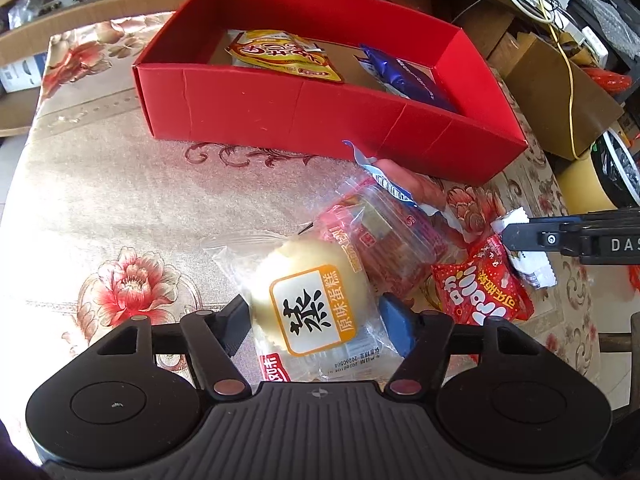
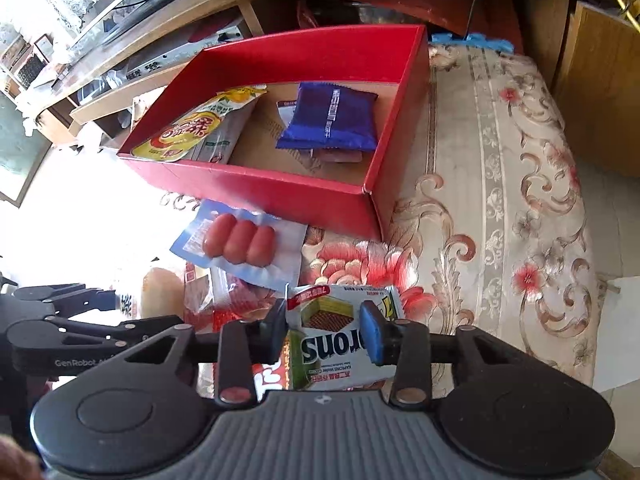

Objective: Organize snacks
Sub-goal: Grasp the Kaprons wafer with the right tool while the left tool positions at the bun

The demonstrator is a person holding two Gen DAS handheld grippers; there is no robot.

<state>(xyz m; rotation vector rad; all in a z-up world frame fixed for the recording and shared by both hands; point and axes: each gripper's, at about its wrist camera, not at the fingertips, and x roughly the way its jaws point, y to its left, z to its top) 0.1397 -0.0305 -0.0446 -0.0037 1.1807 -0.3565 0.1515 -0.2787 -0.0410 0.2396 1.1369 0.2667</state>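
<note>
The steamed cake (image 1: 310, 308) was clamped by the left gripper (image 1: 316, 320), at six o'clock from the red box (image 1: 280, 108). The wafer packet (image 2: 340, 340) was gripped by the right gripper (image 2: 326, 334), the sausage pack (image 2: 240, 242) lying at eleven o'clock.

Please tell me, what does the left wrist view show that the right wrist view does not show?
Only the left wrist view shows the steamed cake's label between the left gripper's fingers. Only the right wrist view shows the wafer pack between the right gripper's fingers, and three sausages clearly. Both show the red box holding a yellow packet and a blue packet.
</note>
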